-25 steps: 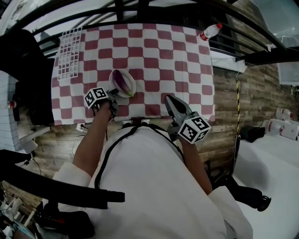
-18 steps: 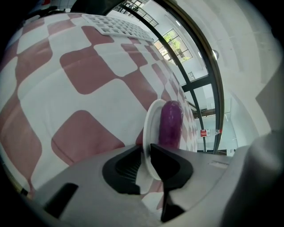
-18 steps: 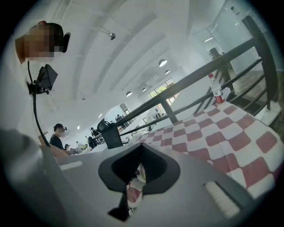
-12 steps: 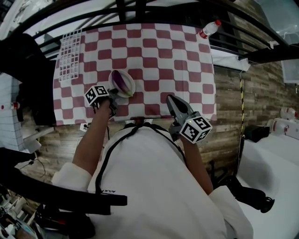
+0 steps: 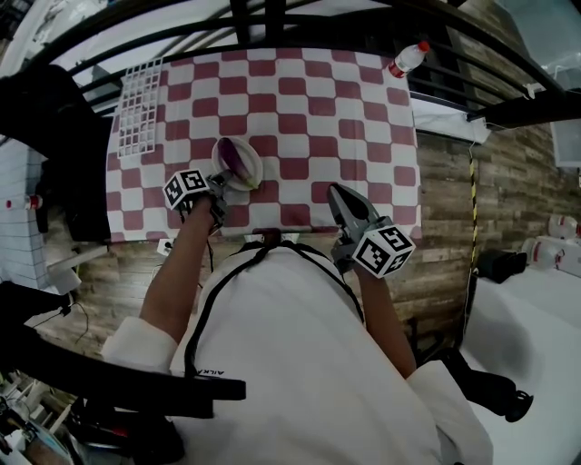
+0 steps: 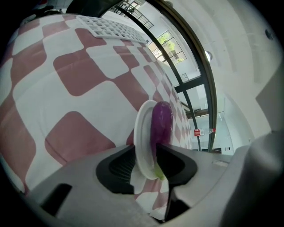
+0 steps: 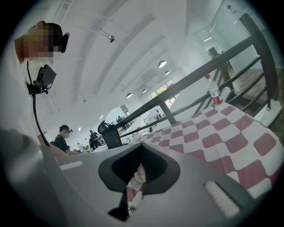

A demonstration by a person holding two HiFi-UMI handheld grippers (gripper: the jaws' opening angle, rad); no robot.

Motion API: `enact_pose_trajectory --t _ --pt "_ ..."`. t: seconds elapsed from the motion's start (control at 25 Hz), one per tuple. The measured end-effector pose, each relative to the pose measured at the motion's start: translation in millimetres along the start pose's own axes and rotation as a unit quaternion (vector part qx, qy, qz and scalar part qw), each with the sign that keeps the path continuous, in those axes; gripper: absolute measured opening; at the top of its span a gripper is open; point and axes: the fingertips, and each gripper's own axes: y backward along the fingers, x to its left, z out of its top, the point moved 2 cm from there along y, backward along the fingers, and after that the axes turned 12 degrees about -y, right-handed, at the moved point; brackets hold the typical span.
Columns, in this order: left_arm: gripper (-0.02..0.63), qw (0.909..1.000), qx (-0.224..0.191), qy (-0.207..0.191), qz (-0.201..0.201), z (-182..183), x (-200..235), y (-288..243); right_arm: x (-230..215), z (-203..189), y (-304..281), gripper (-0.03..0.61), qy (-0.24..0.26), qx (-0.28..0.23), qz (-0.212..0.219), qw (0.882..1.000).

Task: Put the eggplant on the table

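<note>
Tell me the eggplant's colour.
Eggplant is purple, best seen in the left gripper view.

On my screen the eggplant (image 6: pixel 162 119) has a smooth, glossy purple skin, and the plate (image 6: pixel 142 128) is smooth and white with a faint sheen; I can't tell whether it is plastic or ceramic. The tablecloth (image 5: pixel 309 118) looks like matt cloth in red and white checks, and the grid (image 5: pixel 139 100) like white plastic. The floor (image 5: pixel 445 227) is rough, weathered wood planking, the railing (image 5: pixel 272 23) dull black metal, the bottle (image 5: pixel 408 59) clear plastic.
</note>
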Motion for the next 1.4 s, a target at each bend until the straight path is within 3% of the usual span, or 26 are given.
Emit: enact_pose_trajectory --t 0.16,0.32,0.48,0.64,0.92,1.2,1.4 --pt "0.156 0.9996 -0.005 0.024 -0.012 -2.8 5.1 4.0 0.1 1.1 -0.8 0.008 0.002 0.002 0.003 1.0" --pt "0.146 0.9997 -0.013 0.02 -0.008 -3.4 10.7 12.5 1.9 0.6 -1.9 0.008 0.003 0.006 0.007 1.0" --pt "0.076 0.9994 -0.03 0.01 -0.012 -1.6 11.6 24.3 4.6 -0.4 -5.3 0.008 0.006 0.013 0.014 1.0" --pt "0.055 0.9985 -0.043 0.001 -0.033 -0.2 5.2 36.4 8.8 -1.2 -12.8 0.008 0.011 0.02 0.026 0.999" --pt "0.008 0.9946 -0.068 -0.063 -0.047 4.0 -17.4 63.5 18.6 -2.5 -26.3 0.008 0.024 0.033 0.05 0.998" --pt "0.008 0.9796 -0.098 -0.162 -0.068 9.8 -67.5 98.8 28.2 6.6 -36.6 0.008 0.035 0.031 0.066 0.997" --pt "0.006 0.9685 -0.143 -0.167 -0.117 19.3 -109.6 126.5 33.8 13.0 -41.5 0.008 0.051 0.031 0.07 0.996"
